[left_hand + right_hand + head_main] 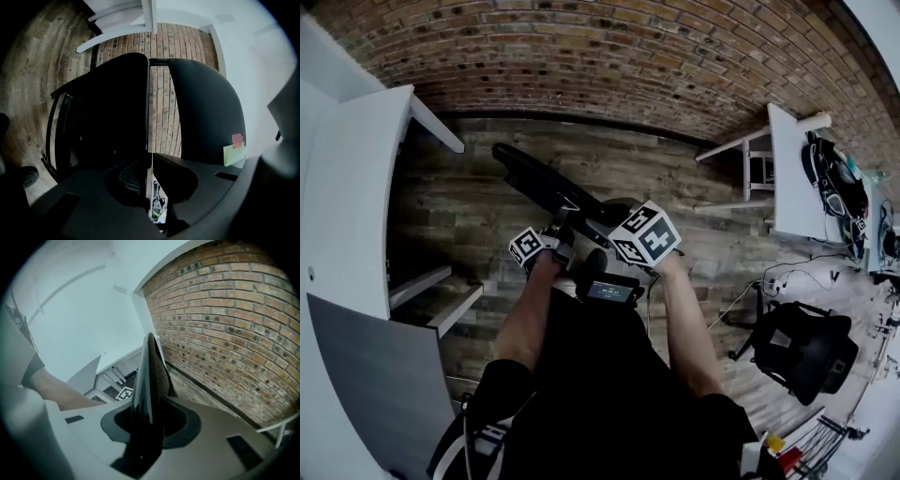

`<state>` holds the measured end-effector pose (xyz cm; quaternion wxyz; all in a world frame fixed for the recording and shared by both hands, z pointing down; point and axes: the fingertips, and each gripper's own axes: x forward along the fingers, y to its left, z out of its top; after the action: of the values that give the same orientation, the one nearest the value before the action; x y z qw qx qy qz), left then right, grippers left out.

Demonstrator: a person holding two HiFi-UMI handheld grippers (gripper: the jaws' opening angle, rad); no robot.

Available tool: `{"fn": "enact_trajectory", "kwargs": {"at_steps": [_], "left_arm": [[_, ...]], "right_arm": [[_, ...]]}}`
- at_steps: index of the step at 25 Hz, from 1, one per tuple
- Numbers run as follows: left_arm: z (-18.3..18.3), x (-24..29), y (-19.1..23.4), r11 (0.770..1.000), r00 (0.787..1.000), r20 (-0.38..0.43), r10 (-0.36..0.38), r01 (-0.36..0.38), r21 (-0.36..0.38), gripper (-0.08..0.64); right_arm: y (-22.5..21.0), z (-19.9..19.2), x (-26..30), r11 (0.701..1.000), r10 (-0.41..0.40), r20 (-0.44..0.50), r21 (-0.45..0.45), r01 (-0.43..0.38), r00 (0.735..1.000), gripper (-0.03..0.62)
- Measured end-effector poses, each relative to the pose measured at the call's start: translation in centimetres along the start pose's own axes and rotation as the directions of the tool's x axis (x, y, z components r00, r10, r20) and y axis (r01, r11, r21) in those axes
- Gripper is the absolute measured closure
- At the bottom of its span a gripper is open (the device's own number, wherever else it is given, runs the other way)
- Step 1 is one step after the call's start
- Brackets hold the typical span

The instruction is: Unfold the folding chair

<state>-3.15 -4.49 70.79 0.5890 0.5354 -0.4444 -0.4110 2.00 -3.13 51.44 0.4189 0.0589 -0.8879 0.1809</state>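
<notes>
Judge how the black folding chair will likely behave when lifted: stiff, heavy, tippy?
The folding chair looks stiff: hard, glossy panels. It may swing open, since two panels stand apart. Its smooth edge could slip in the jaws of the right gripper.

The folding chair (546, 187) was black, glossy along one edge. Behind it stood a wall (609, 56) of reddish-brown brick with pale mortar lines. The floor (694, 178) was weathered grey-brown wooden planks. The marker cubes (645, 234) bore bold black squares on white. The tables (356, 187) were white, beside a flat grey panel (384, 375). The person's clothing (600, 375) was black. A red sticky note (237, 139) sat above a yellow-green one (233, 153).
</notes>
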Motion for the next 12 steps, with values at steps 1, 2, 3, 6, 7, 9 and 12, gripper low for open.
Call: {"fn": "enact_trajectory", "kwargs": {"at_steps": [1,2,3,6,7,9,12], "left_arm": [[0.1,-0.1,-0.1,1.0,0.999,-0.034,0.005,-0.004,0.006,0.526],[0.1,-0.1,-0.2,1.0,0.998,-0.067,0.001,0.0,0.013,0.526],[0.0,-0.2,-0.2,1.0,0.995,-0.1,-0.005,0.007,0.017,0.525],[-0.4,-0.5,0.1,1.0,0.981,-0.193,-0.01,0.015,0.025,0.526],[-0.5,-0.5,0.2,0.999,0.975,-0.223,-0.009,0.016,0.029,0.526],[-0.9,-0.3,0.3,0.999,0.958,-0.287,-0.005,0.016,0.038,0.526],[-1.7,0.3,0.1,0.998,0.92,-0.392,0.02,0.004,0.062,0.525]], "right_arm": [[0.1,0.1,0.0,0.999,-0.021,0.012,0.027,0.02,1.0,0.477],[0.4,0.2,0.1,0.998,-0.041,0.022,0.055,0.04,0.999,0.479],[0.8,0.0,0.1,0.995,-0.061,0.028,0.082,0.059,0.998,0.479],[1.9,-0.6,0.4,0.981,-0.124,0.039,0.156,0.116,0.992,0.479],[2.1,-0.7,0.4,0.974,-0.145,0.043,0.18,0.135,0.989,0.479],[2.3,-1.0,0.3,0.958,-0.183,0.051,0.235,0.166,0.982,0.479],[1.8,-1.6,-0.4,0.919,-0.234,0.069,0.342,0.198,0.97,0.479]]}}
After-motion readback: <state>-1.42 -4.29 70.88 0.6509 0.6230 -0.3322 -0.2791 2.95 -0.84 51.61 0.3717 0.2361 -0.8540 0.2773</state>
